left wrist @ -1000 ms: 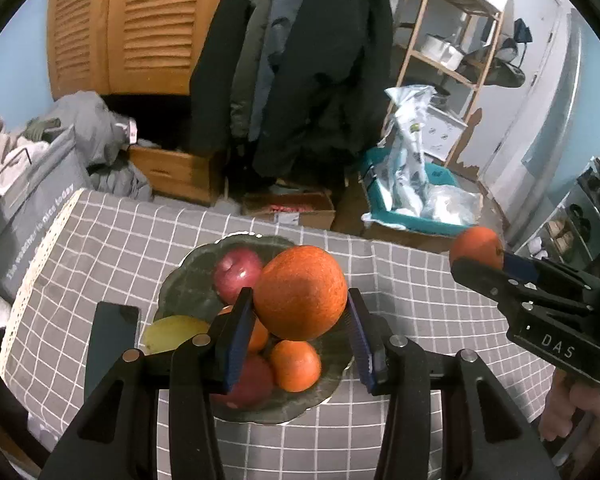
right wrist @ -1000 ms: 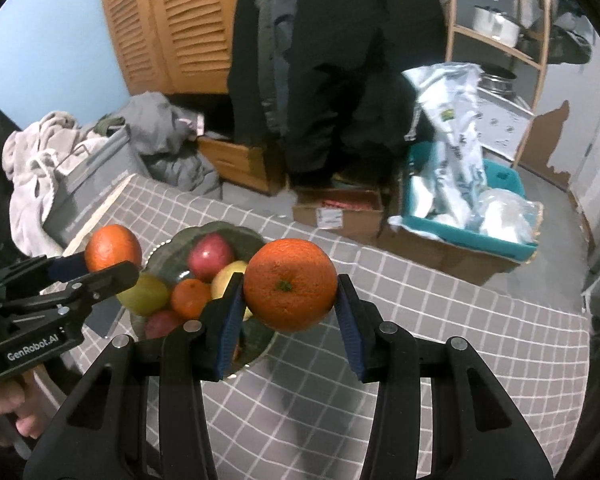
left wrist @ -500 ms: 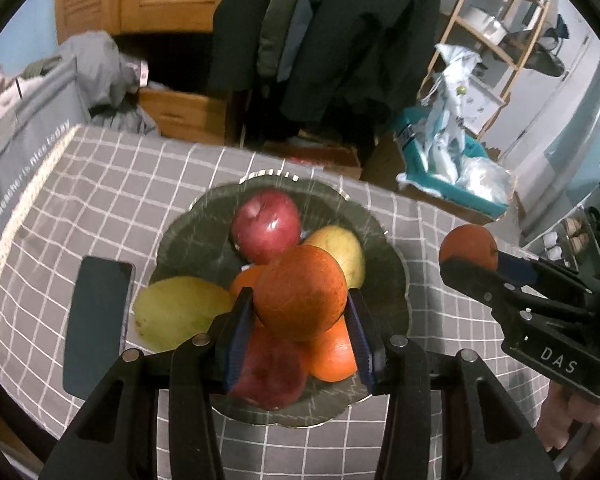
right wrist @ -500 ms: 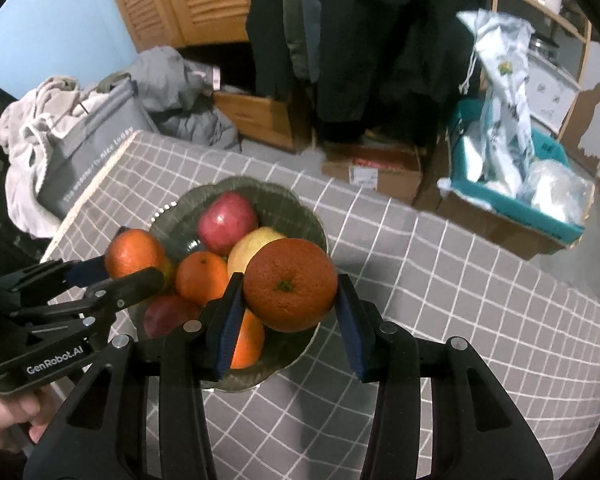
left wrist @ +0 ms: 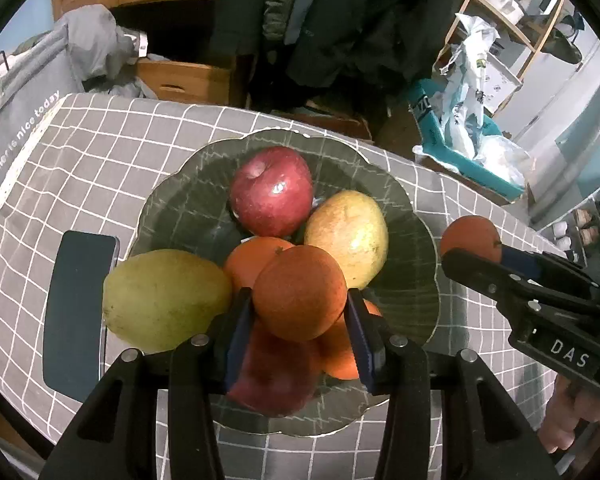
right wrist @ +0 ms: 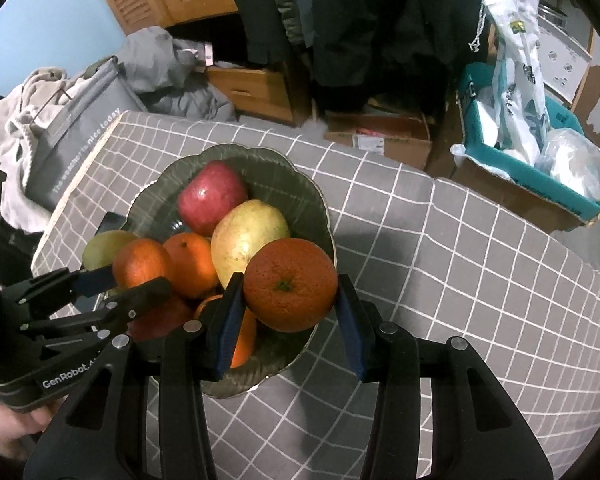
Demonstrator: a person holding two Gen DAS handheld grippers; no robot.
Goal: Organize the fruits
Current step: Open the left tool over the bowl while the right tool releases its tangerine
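Orange fruit (left wrist: 299,293) (right wrist: 290,285) sat clenched in both tongs (left wrist: 298,316) (right wrist: 290,322); each needed lowering gently into bowl (left wrist: 404,280) gaps before releasing.

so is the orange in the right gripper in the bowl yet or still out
Still out. The orange is clamped between the right gripper's fingers, held over the bowl's near rim, above the fruit.

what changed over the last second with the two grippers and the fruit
Both grippers came down toward the fruit bowl, tipping more steeply. The left gripper stays shut on its orange, the right gripper on its orange. Nothing was released; the bowl's fruit and the phone stayed put.
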